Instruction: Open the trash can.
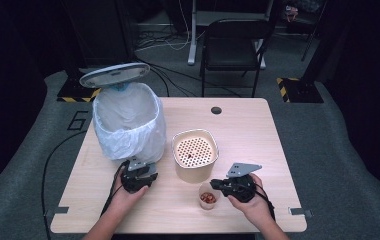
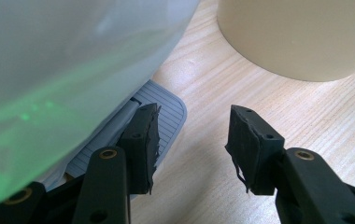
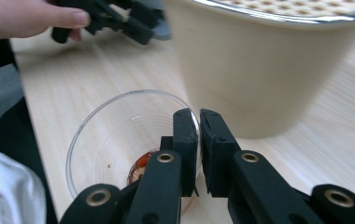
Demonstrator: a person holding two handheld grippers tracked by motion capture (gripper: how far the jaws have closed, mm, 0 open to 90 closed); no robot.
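A small clear cup (image 1: 207, 196) with red bits at its bottom stands near the table's front edge. My right gripper (image 1: 214, 184) is shut on its rim; in the right gripper view the jaws (image 3: 199, 113) pinch the cup (image 3: 115, 130) wall from above. My left gripper (image 1: 144, 173) sits at the foot of a pedal bin (image 1: 128, 120) lined with a white bag, whose lid (image 1: 114, 74) stands raised. In the left gripper view the jaws (image 2: 194, 116) are open with nothing between them, and the left one lies on the grey pedal (image 2: 166, 107).
A cream container (image 1: 194, 152) with a perforated insert stands between the two grippers, close behind the cup. The wooden table (image 1: 248, 130) has a cable hole (image 1: 216, 110) at the back. A black chair (image 1: 233, 45) stands beyond the table.
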